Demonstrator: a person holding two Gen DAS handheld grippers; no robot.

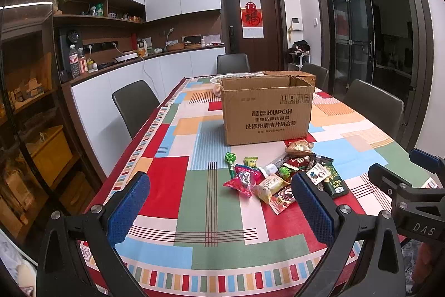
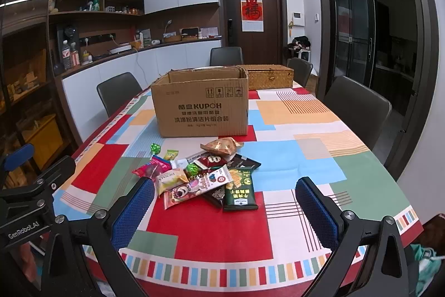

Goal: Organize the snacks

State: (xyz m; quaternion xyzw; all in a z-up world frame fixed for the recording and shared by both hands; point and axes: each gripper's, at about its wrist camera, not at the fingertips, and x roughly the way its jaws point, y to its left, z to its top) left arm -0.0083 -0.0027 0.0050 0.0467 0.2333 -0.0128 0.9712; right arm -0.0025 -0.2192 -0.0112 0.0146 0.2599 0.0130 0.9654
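A pile of wrapped snacks (image 1: 281,174) lies on the patchwork tablecloth (image 1: 214,194), also in the right wrist view (image 2: 205,177). It includes a dark green packet (image 2: 240,189), a pink packet (image 1: 242,181) and a golden bag (image 2: 222,146). An open cardboard box (image 1: 265,110) stands just behind the pile, seen too in the right wrist view (image 2: 201,102). My left gripper (image 1: 219,210) is open and empty, near the table's front edge, left of the pile. My right gripper (image 2: 225,213) is open and empty, just in front of the pile.
A woven lidded basket (image 2: 269,77) sits behind the box at the far right. A white dish (image 1: 219,81) lies behind the box. Dark chairs (image 1: 133,105) stand around the table. A counter (image 1: 144,66) runs along the left wall.
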